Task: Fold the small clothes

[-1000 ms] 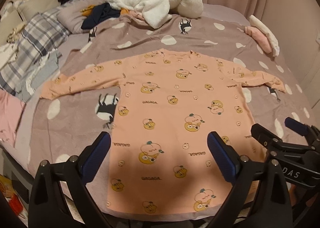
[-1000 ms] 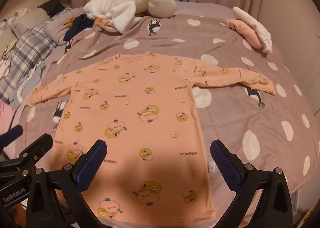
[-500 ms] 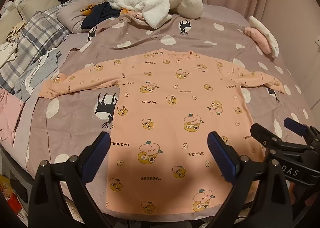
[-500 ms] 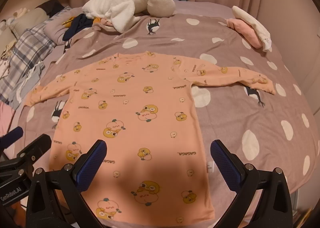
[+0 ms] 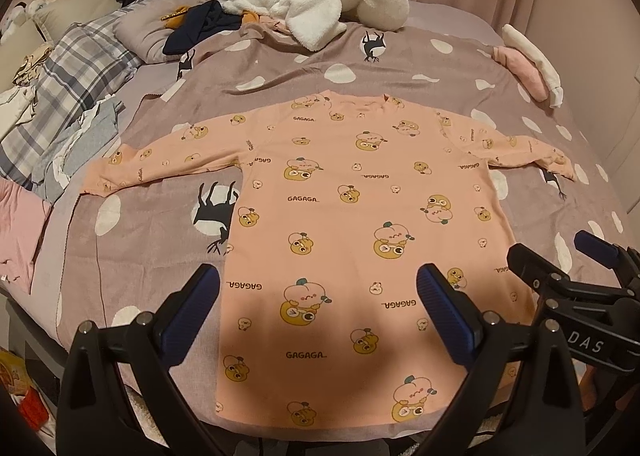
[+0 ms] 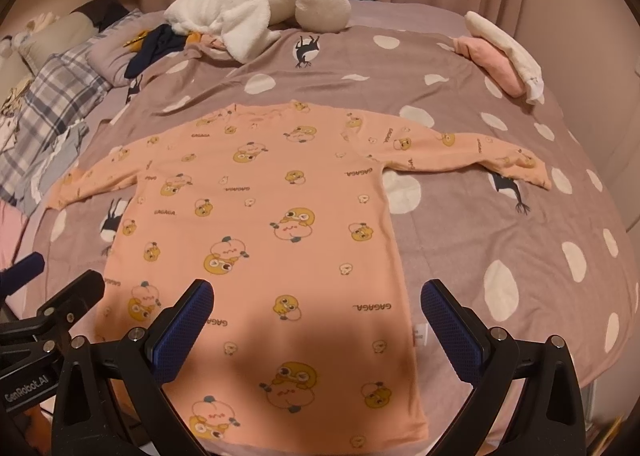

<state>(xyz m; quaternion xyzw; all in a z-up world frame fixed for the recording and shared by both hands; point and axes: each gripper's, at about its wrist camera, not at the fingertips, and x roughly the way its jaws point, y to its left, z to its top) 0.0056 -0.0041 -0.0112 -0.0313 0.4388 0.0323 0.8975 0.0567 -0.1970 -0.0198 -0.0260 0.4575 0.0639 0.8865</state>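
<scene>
Your left tool (image 5: 318,298) and your right tool (image 6: 316,310) both stand wide and hold nothing, side by side above the near edge of the bed (image 6: 500,223). The peach shirt (image 5: 360,223) lies flat on the bed just in front of them, sleeves spread out to both sides. Its hem is at the near edge and its collar points to the far edge.

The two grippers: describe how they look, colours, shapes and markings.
Both are alike: the left gripper and the right gripper are matte black V-shaped frames with silver screws, and each finger ends in a ribbed blue pad. White lettering shows on the housings: "DAS" on the right one in the left wrist view, "GenRobot.AI" on the left one in the right wrist view. No cables, hands or sleeves show.
</scene>
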